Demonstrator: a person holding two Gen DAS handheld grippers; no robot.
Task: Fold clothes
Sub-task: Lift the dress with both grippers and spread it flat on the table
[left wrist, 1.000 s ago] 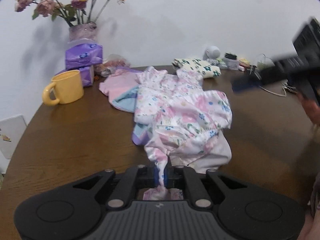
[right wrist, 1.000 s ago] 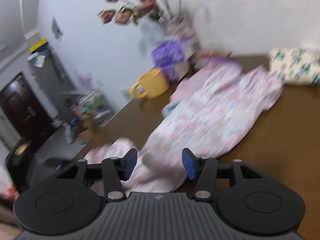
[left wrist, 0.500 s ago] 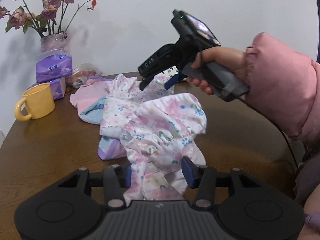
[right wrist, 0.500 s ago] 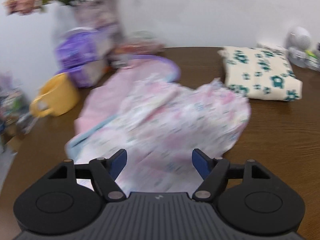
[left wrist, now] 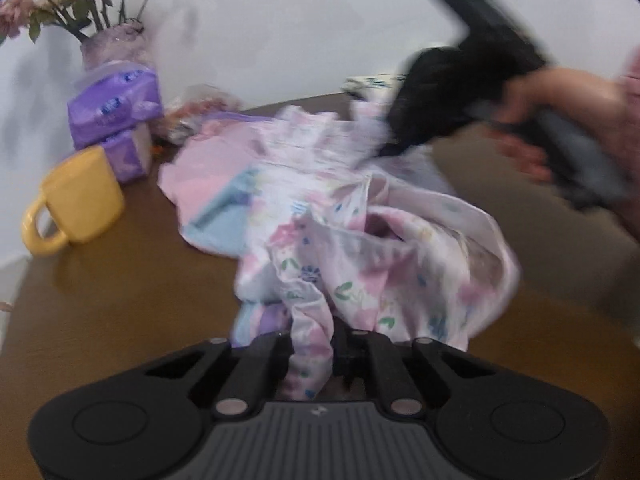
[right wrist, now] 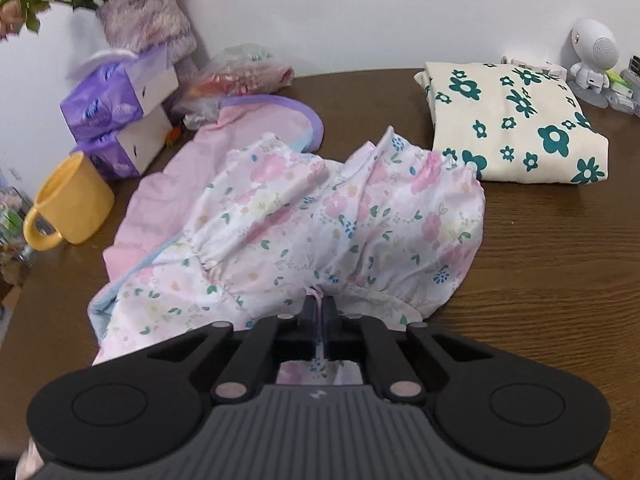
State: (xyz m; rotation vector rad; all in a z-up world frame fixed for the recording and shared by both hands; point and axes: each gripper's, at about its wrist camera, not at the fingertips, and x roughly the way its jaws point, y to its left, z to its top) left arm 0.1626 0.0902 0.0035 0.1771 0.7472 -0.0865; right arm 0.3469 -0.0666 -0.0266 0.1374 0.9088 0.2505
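A white floral garment (left wrist: 352,248) lies crumpled on the brown table (left wrist: 120,300), on top of a pink garment with blue and purple trim (left wrist: 216,168). My left gripper (left wrist: 316,340) is shut on a twisted strip of the floral garment at its near end. My right gripper (right wrist: 318,312) is shut on a fold of the floral garment (right wrist: 320,216); in the left wrist view it shows blurred at the far side (left wrist: 404,136). The pink garment (right wrist: 256,120) sticks out beyond the floral one.
A yellow mug (right wrist: 68,204) stands at the left, next to stacked purple tissue packs (right wrist: 120,120) and a vase of flowers (right wrist: 144,16). A folded cream cloth with green flowers (right wrist: 512,120) lies at the back right. A small white figure (right wrist: 592,56) stands behind it.
Both grippers were open half a second ago and have shut on the floral garment. The right gripper came down onto the garment's far part. The garment is more bunched.
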